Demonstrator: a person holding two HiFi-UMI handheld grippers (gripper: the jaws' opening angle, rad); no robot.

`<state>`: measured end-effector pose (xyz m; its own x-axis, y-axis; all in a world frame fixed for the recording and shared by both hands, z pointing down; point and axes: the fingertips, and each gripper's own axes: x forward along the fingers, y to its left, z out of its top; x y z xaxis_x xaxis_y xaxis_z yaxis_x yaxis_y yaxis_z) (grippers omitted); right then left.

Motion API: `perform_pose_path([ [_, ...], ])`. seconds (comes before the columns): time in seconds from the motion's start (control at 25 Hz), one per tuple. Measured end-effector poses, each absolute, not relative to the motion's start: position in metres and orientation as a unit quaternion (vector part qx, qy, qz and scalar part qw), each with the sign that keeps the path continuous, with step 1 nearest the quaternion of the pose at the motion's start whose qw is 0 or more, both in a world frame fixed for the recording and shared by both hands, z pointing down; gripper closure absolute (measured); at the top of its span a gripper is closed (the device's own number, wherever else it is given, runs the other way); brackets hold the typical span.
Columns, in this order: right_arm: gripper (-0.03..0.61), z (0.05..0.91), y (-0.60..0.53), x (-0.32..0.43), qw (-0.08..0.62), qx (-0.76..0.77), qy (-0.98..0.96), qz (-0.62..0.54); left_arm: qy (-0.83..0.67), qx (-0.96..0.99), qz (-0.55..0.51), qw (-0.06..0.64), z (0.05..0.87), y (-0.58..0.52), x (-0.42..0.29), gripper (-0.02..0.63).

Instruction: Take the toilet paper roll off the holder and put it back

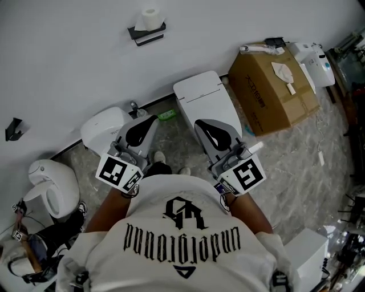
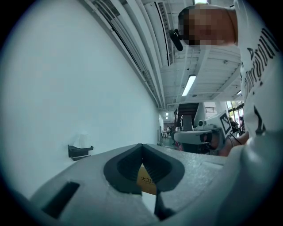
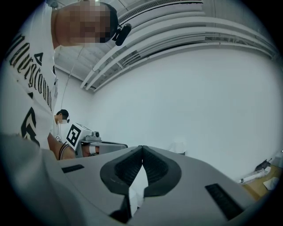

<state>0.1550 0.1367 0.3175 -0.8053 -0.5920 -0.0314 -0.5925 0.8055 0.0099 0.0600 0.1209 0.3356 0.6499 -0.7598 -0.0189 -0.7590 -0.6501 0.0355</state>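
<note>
Two claws, grey moulded shells with black ribbed pads: the left claw [image 2: 142, 146] is fully closed and empty; one white cylindrical toilet paper roll [image 1: 150, 17] rests on one dark wall-mounted holder [image 1: 147, 34], well apart from both; the right claw [image 3: 142, 149] is likewise closed on nothing. One brown cardboard box [image 1: 272, 91] sits on the marbled floor [image 1: 296, 165].

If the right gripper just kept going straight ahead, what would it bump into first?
Probably the white wall: the right gripper points at bare wall, just left of the toilet paper holder in its own view. Nothing seems to stand between.
</note>
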Motion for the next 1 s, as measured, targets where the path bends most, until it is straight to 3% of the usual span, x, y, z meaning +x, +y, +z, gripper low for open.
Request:
perform_pose_path([
  [1.0, 0.563, 0.325, -0.013, 0.135, -0.006, -0.323, 0.946, 0.011, -0.408, 0.912, -0.030, 0.012, 0.338, -0.041, 0.037, 0.600],
])
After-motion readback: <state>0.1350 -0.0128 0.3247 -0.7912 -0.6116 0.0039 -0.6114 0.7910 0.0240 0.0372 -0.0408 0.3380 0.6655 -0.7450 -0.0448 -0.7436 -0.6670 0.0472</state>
